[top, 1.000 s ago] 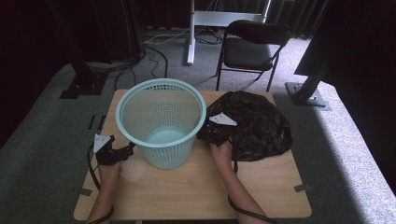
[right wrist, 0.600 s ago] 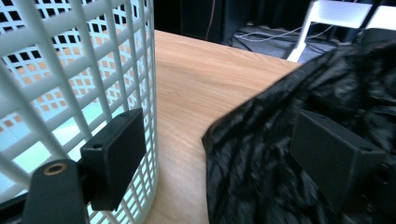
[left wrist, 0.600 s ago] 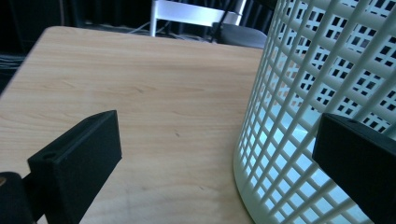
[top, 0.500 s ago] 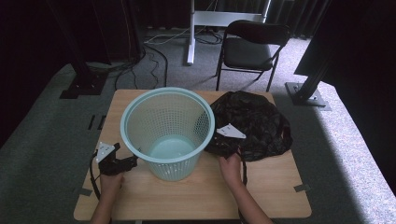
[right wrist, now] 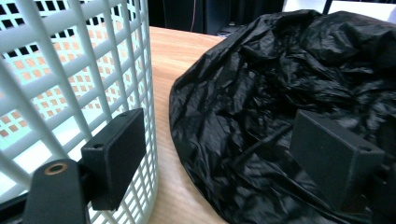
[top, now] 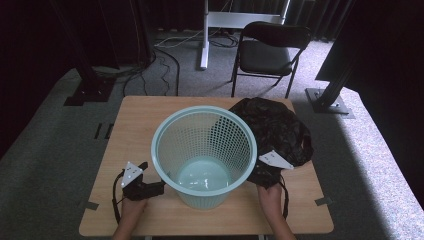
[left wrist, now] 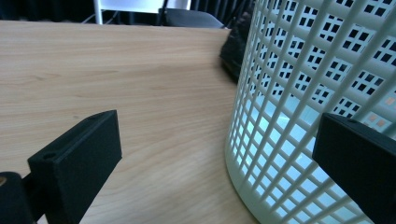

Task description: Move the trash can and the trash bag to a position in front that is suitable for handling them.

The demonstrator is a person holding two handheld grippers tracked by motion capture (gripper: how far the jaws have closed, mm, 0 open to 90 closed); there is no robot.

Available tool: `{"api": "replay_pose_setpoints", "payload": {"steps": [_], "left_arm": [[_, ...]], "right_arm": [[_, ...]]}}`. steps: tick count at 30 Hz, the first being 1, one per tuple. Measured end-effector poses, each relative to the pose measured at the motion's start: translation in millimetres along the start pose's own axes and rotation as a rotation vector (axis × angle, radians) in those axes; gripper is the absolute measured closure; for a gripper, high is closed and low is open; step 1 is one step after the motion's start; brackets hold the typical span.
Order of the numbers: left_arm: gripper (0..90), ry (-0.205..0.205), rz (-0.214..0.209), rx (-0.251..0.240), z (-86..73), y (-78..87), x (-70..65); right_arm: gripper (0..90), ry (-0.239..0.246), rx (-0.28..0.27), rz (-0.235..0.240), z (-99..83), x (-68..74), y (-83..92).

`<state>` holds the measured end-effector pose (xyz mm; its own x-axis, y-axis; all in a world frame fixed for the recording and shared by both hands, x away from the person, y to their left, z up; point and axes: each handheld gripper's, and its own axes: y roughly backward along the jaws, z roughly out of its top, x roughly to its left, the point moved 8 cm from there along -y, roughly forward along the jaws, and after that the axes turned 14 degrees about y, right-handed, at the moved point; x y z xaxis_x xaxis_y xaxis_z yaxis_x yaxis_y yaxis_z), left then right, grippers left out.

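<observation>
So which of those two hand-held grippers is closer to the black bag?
The right. The right hand-held gripper sits at the near edge of the black bag, jaws open toward it. The left hand-held gripper is across the basket.

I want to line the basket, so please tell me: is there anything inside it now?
The basket looks empty; its pale floor shows. The near wall hides a strip of the floor.

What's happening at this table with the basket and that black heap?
A person sits at a wooden table with a gripper in each hand. A pale green mesh basket stands upright in the middle. The left gripper is open beside the basket's wall. The right gripper is open too, aimed at the crumpled black plastic bag lying next to the basket. Neither holds anything.
</observation>
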<state>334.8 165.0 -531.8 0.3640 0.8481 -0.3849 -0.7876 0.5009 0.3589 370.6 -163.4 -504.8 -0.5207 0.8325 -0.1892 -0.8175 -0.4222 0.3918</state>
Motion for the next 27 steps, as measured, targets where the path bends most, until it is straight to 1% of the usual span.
{"api": "replay_pose_setpoints", "payload": {"steps": [3, 5, 6, 7, 8, 9, 11, 12, 13, 14, 15, 16, 17, 19, 20, 21, 23, 24, 25, 26, 27], "left_arm": [[1.3, -0.010, 0.001, 0.003, -1.5, -0.7, -4.2], [1.2, -0.005, 0.005, -0.007, -1.9, -1.2, -4.2], [1.2, 0.001, 0.003, -0.008, -2.6, -2.0, -2.4], [1.2, 0.015, 0.007, -0.014, -3.7, -3.2, 0.3], [1.1, 0.030, 0.014, -0.023, -5.1, -3.2, 3.3], [1.2, 0.041, 0.017, -0.029, -6.8, -1.8, 6.3], [1.2, 0.054, 0.028, -0.052, -9.1, 3.7, 11.6], [1.2, 0.051, 0.028, -0.059, -10.4, 7.4, 13.8], [1.2, 0.041, 0.038, -0.056, -12.4, 11.8, 16.9], [1.1, 0.028, 0.060, -0.062, -14.2, 16.4, 20.1], [1.1, 0.001, 0.085, -0.085, -14.9, 20.9, 24.2], [1.1, -0.023, 0.108, -0.100, -15.5, 25.8, 29.7], [1.1, -0.017, 0.117, -0.118, -15.6, 30.2, 35.1], [1.1, 0.025, 0.115, -0.150, -15.7, 37.2, 44.6], [1.1, 0.038, 0.110, -0.157, -16.6, 40.0, 47.9], [1.1, 0.043, 0.106, -0.166, -17.9, 42.3, 49.9], [1.1, 0.044, 0.098, -0.149, -23.5, 44.7, 52.0], [1.1, 0.048, 0.083, -0.151, -25.7, 44.8, 51.6], [1.1, 0.039, 0.074, -0.147, -28.1, 45.4, 51.9], [1.1, 0.037, 0.064, -0.150, -29.6, 45.1, 51.5], [1.1, 0.035, 0.054, -0.151, -31.0, 45.1, 50.7]], "right_arm": [[17.7, 0.007, 0.004, -0.004, -3.1, -3.0, 6.5], [17.3, 0.001, 0.011, 0.000, -5.0, -4.8, 8.9], [14.4, -0.006, 0.011, -0.005, -5.9, -5.8, 9.6], [11.9, -0.007, 0.008, -0.021, -7.2, -7.7, 10.5], [11.9, -0.012, -0.001, -0.035, -8.4, -9.7, 12.3], [11.9, -0.030, -0.008, -0.059, -9.7, -12.9, 14.4], [12.0, -0.052, -0.013, -0.112, -13.8, -24.9, 19.4], [12.3, -0.070, -0.015, -0.121, -15.7, -31.9, 21.3], [12.5, -0.087, -0.012, -0.127, -17.9, -40.4, 22.2], [12.5, -0.106, 0.002, -0.154, -20.8, -51.0, 22.2], [12.5, -0.133, 0.012, -0.164, -23.1, -60.9, 21.0], [12.5, -0.153, 0.031, -0.159, -25.9, -70.4, 18.4], [13.2, -0.170, 0.058, -0.160, -28.4, -79.1, 15.5], [13.2, -0.189, 0.079, -0.154, -29.4, -92.4, 10.6], [13.2, -0.203, 0.078, -0.161, -28.2, -97.8, 8.3], [13.2, -0.222, 0.076, -0.163, -26.3, -102.4, 5.0], [12.9, -0.255, 0.071, -0.177, -21.0, -111.0, -4.5], [12.3, -0.265, 0.065, -0.168, -17.4, -112.8, -11.0], [11.9, -0.261, 0.076, -0.153, -15.0, -113.5, -19.2], [11.9, -0.257, 0.095, -0.166, -12.9, -114.9, -27.7], [11.9, -0.252, 0.112, -0.162, -10.9, -115.4, -36.7]]}}
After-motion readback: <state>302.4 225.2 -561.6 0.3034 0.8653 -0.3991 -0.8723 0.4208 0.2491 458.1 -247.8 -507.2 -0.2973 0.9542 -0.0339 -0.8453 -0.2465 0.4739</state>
